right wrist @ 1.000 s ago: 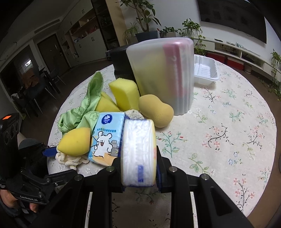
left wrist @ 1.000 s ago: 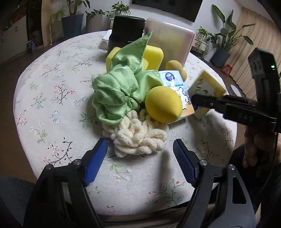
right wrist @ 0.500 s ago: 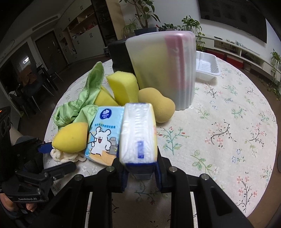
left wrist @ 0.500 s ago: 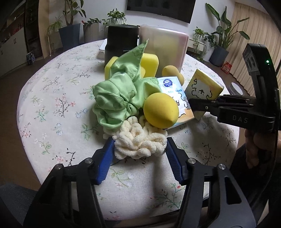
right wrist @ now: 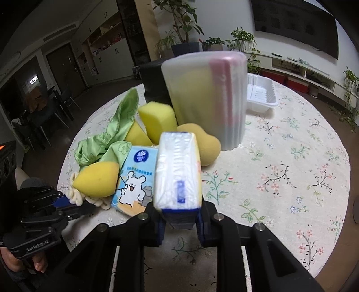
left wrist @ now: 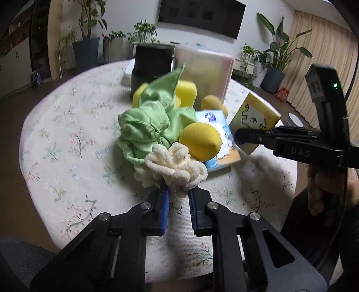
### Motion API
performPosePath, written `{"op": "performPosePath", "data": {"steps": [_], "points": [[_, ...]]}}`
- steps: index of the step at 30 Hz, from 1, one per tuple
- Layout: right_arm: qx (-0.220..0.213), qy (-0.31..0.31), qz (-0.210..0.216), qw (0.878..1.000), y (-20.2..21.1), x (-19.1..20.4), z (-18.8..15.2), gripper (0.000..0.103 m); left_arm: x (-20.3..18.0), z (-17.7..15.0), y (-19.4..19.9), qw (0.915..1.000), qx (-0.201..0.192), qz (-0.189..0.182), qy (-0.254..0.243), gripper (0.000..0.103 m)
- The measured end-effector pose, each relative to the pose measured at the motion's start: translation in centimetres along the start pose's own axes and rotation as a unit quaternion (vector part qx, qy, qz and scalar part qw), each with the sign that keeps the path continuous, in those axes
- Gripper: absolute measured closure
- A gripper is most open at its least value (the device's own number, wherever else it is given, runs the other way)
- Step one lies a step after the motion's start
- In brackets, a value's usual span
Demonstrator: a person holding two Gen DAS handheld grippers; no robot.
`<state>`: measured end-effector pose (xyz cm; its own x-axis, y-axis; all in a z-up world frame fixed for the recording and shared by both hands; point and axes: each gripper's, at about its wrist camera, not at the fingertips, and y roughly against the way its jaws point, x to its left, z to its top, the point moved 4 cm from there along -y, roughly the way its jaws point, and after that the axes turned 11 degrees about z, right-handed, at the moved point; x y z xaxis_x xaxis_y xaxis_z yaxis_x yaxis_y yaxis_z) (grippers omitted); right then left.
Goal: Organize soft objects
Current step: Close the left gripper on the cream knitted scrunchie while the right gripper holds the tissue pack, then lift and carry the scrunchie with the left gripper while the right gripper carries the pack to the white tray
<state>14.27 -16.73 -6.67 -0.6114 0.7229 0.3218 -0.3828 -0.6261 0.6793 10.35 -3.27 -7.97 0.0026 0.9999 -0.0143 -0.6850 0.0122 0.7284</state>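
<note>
Gripping cream scrunchie [left wrist: 172,167] and tissue pack [right wrist: 178,170].

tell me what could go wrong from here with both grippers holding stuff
The left gripper pinches only the near edge of the cream fluffy cloth; lifting may drag the yellow egg sponge resting against it. The right gripper grips just the bottom of the tissue pack, which could tilt or slip.

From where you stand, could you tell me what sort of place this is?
Most likely a home living and dining room: a round table with a floral tablecloth, potted houseplants, a wall-mounted TV, and curtains.
</note>
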Motion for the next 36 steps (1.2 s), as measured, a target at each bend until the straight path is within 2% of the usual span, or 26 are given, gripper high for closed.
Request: {"op": "performPosePath", "data": {"steps": [8,16,20,24,30,36], "points": [[-0.022,-0.008,-0.007,1.000,1.1,-0.3,0.0,0.080,-0.1,-0.3,1.3,0.9998,-0.007,-0.018,0.000,0.092],[-0.037,-0.021,-0.008,0.999,2.2,-0.3,-0.6,0.080,1.1,0.4,3.9,0.9988,-0.033,-0.035,0.011,0.092],[-0.046,-0.040,-0.002,0.998,3.1,-0.4,-1.2,0.080,2.8,1.5,5.0,0.9977,-0.046,-0.043,0.026,0.092],[-0.057,-0.066,0.001,0.996,4.5,-0.8,-1.7,0.080,5.1,3.2,6.0,0.9967,-0.063,-0.035,0.037,0.092],[-0.058,-0.073,-0.029,0.995,5.4,-2.0,-1.0,0.080,7.9,4.4,4.4,0.9963,-0.068,-0.020,0.048,0.092],[-0.056,-0.065,-0.042,0.995,5.7,-2.6,0.4,0.080,9.3,6.1,3.2,0.9957,-0.069,-0.031,0.053,0.092]]}}
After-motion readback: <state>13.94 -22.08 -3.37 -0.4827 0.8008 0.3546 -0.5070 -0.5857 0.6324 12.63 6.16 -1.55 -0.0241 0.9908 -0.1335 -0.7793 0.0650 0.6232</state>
